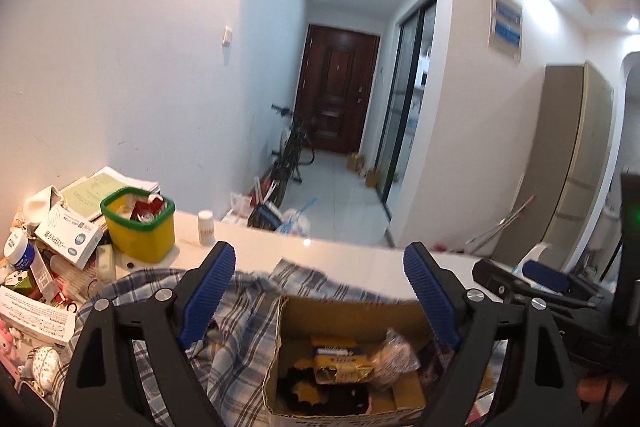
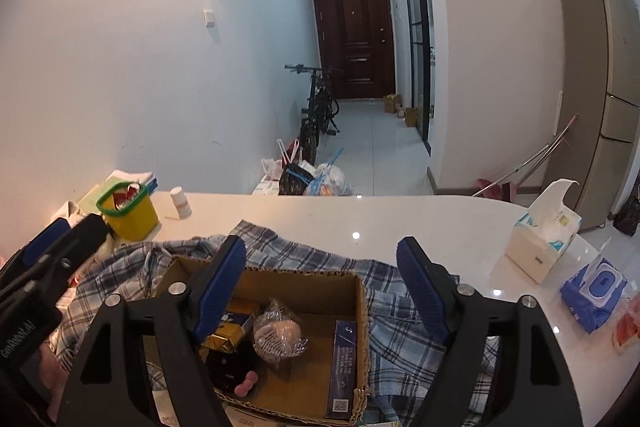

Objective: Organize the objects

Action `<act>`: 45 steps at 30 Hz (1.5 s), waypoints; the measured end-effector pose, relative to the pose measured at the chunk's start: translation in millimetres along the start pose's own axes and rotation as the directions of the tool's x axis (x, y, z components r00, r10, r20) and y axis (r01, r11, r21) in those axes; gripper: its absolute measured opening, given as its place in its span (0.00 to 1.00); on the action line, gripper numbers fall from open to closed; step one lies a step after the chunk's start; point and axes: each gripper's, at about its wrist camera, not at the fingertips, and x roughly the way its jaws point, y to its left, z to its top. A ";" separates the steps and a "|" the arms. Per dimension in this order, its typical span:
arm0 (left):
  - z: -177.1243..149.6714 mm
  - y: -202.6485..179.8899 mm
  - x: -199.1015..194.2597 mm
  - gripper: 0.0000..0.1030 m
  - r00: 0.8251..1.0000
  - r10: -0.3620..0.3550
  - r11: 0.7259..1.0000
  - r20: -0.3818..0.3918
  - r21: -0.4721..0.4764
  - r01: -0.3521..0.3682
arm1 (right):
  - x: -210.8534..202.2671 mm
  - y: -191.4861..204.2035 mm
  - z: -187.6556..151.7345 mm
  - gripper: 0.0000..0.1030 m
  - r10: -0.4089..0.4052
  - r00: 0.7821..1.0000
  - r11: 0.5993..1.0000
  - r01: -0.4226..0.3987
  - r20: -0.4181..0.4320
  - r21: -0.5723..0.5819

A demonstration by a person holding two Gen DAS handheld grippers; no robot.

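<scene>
An open cardboard box [image 1: 344, 311] [image 2: 280, 283] sits on a plaid shirt [image 1: 240, 311] [image 2: 404, 311] on the white table. It holds a wrapped round item [image 2: 280, 333], gold packets [image 1: 340, 363] and a blue carton [image 2: 344, 367]. My left gripper [image 1: 320, 263] hovers open and empty above the box. My right gripper [image 2: 322, 259] also hovers open and empty above it. Each gripper shows at the edge of the other's view.
A yellow bin with a green rim [image 1: 138, 223] [image 2: 128, 209], a white pill bottle [image 1: 206, 227] [image 2: 181, 202] and a heap of boxes and papers [image 1: 48, 259] fill the left. A tissue box [image 2: 540, 235] and a blue wipes pack [image 2: 592, 291] lie right.
</scene>
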 end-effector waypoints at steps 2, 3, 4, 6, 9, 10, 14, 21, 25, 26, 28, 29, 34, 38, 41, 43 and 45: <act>5.4 5.1 -3.7 0.94 1.000 -0.008 1.000 -0.002 -0.017 0.008 | -7.3 -1.2 2.6 0.95 -0.015 1.000 1.000 0.014 0.027 0.012; 6.9 7.0 -6.2 0.94 1.000 -0.001 1.000 0.012 -0.026 0.001 | -10.7 -1.1 3.9 0.98 -0.024 0.999 1.000 0.024 0.043 0.012; 8.2 8.7 -9.5 0.94 0.999 0.012 0.999 0.034 -0.032 -0.010 | -13.5 0.1 4.6 0.98 -0.034 0.998 0.999 0.033 0.057 0.008; 10.7 9.9 -15.5 0.95 0.997 0.037 0.999 0.067 -0.029 -0.036 | -18.7 3.7 7.0 0.98 -0.061 0.995 0.998 0.062 0.082 -0.012; 15.0 10.9 -24.4 1.00 0.994 0.040 0.999 0.103 -0.018 -0.038 | -29.9 7.7 9.6 0.99 -0.085 0.987 0.995 0.091 0.134 -0.041; 17.3 10.4 -27.9 1.00 0.993 0.050 0.999 0.108 -0.002 -0.050 | -34.3 8.7 9.8 0.99 -0.092 0.984 0.994 0.100 0.154 -0.047; 24.0 7.6 -39.4 1.00 0.979 0.119 0.988 0.163 0.080 -0.134 | -44.5 11.6 11.7 0.99 -0.109 0.971 0.990 0.124 0.212 -0.060; 25.7 10.7 -52.9 1.00 0.972 0.075 0.995 0.221 0.055 -0.089 | -56.2 4.9 16.2 0.99 -0.091 0.962 0.995 0.099 0.255 -0.016; 26.5 5.1 -59.8 1.00 0.972 0.063 0.993 0.227 0.083 -0.083 | -60.1 5.4 18.0 0.99 -0.108 0.958 0.993 0.115 0.266 -0.010; 26.7 5.2 -63.5 1.00 0.971 0.061 0.993 0.232 0.081 -0.082 | -62.5 4.8 17.5 0.99 -0.126 0.952 0.991 0.131 0.279 -0.001; 26.9 3.1 -77.8 1.00 0.967 0.041 0.995 0.253 0.079 -0.063 | -72.7 5.1 14.5 0.99 -0.182 0.926 0.982 0.186 0.332 0.019; 27.5 2.1 -88.6 1.00 0.961 0.023 0.996 0.275 0.082 -0.047 | -78.6 6.6 13.9 0.99 -0.206 0.909 0.977 0.213 0.362 0.021; 32.7 -5.7 -128.3 1.00 0.938 -0.004 0.996 0.347 0.084 -0.026 | -112.0 15.5 15.6 0.99 -0.218 0.861 0.971 0.238 0.460 0.014; 32.9 -4.9 -152.4 1.00 0.933 -0.063 0.996 0.354 0.077 0.038 | -137.2 27.0 15.0 1.00 -0.205 0.851 0.970 0.242 0.483 -0.015; 31.0 -7.6 -166.9 1.00 0.931 -0.089 0.994 0.355 0.096 0.058 | -154.2 30.5 12.0 1.00 -0.182 0.845 0.975 0.222 0.503 -0.021; 27.1 -9.1 -176.3 1.00 0.928 -0.092 0.993 0.361 0.107 0.056 | -163.6 32.7 10.9 1.00 -0.158 0.845 0.980 0.199 0.511 -0.026; 22.4 -8.6 -181.8 1.00 0.927 -0.089 0.993 0.365 0.110 0.052 | -172.6 32.3 9.1 1.00 -0.136 0.844 0.984 0.178 0.519 -0.031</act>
